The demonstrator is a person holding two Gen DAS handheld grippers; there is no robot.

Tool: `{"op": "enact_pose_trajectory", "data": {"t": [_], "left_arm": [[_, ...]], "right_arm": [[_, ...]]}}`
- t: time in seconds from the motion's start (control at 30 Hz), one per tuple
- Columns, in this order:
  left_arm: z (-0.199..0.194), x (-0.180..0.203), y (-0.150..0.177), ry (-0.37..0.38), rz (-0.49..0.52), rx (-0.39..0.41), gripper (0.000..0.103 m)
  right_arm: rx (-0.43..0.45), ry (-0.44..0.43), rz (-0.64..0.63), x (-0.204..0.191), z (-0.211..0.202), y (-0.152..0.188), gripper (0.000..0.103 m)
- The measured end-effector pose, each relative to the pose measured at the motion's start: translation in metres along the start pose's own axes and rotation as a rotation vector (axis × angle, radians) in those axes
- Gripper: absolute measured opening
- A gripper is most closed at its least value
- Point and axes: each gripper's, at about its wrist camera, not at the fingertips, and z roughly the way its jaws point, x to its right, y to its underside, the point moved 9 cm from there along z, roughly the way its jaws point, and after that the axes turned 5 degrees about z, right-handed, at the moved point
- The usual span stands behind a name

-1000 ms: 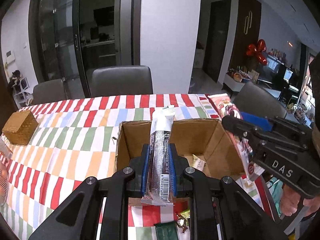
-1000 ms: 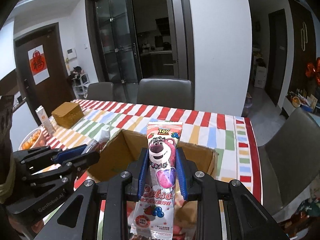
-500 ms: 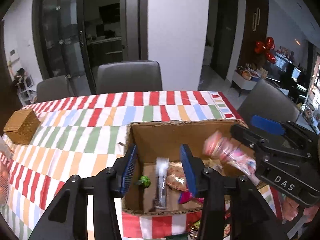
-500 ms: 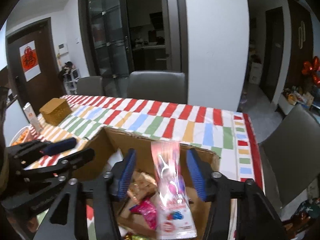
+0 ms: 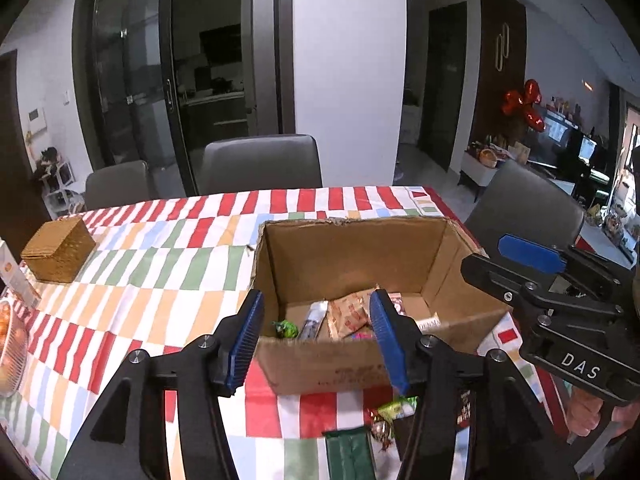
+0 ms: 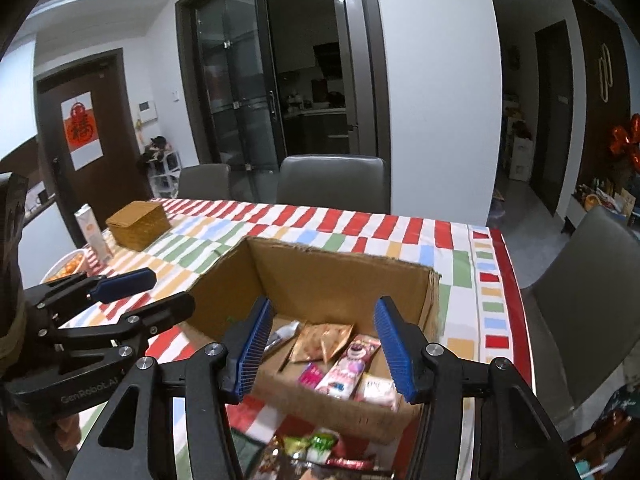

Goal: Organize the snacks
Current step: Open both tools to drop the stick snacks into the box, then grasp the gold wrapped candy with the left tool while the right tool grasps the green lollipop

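Note:
An open cardboard box (image 5: 352, 256) (image 6: 340, 276) stands on the striped tablecloth, holding several snack packets. My left gripper (image 5: 316, 296) hovers at the box's near wall. Its jaws are opening and nothing is between them. The dark stick packet (image 5: 314, 320) lies on the box floor beside a brown packet (image 5: 348, 314). My right gripper (image 6: 323, 304) is open and empty over the near wall. The pink bear packet (image 6: 348, 364) lies flat inside below it. Each gripper shows in the other's view: right gripper (image 5: 484, 254), left gripper (image 6: 174, 290).
Loose snacks (image 6: 316, 444) and a green packet (image 5: 350, 456) lie on the cloth in front of the box. A wicker box (image 5: 58, 256), a small carton (image 6: 94, 236) and a fruit bowl (image 5: 8, 344) sit at the left. Grey chairs (image 5: 260, 164) line the far edge.
Both grippers opened and let go: the dark stick packet and the pink bear packet dropped into the box. Both grippers then drew back a little towards the near wall.

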Motion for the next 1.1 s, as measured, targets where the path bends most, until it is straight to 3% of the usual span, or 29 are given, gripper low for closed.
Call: {"op": "enact_pose_trajectory", "data": {"t": [0.37, 0.6, 0.87, 1.1], "left_arm": [[-0.03, 0.012, 0.044, -0.009, -0.022, -0.02, 0.059], [-0.028, 0.02, 0.076, -0.011, -0.026, -0.074, 0.06], [-0.015, 0.033, 0.111, 0.038, -0.031, -0.12, 0.06], [0.005, 0.048, 0.127, 0.104, 0.002, -0.149, 0.046]], "right_arm": [[-0.021, 0.003, -0.04, -0.005, -0.027, 0.039, 0.054], [-0.061, 0.007, -0.059, -0.001, -0.03, 0.064, 0.054], [-0.122, -0.006, -0.078, 0.0, -0.021, 0.095, 0.054], [-0.189, -0.015, -0.08, 0.006, 0.0, 0.116, 0.054]]}}
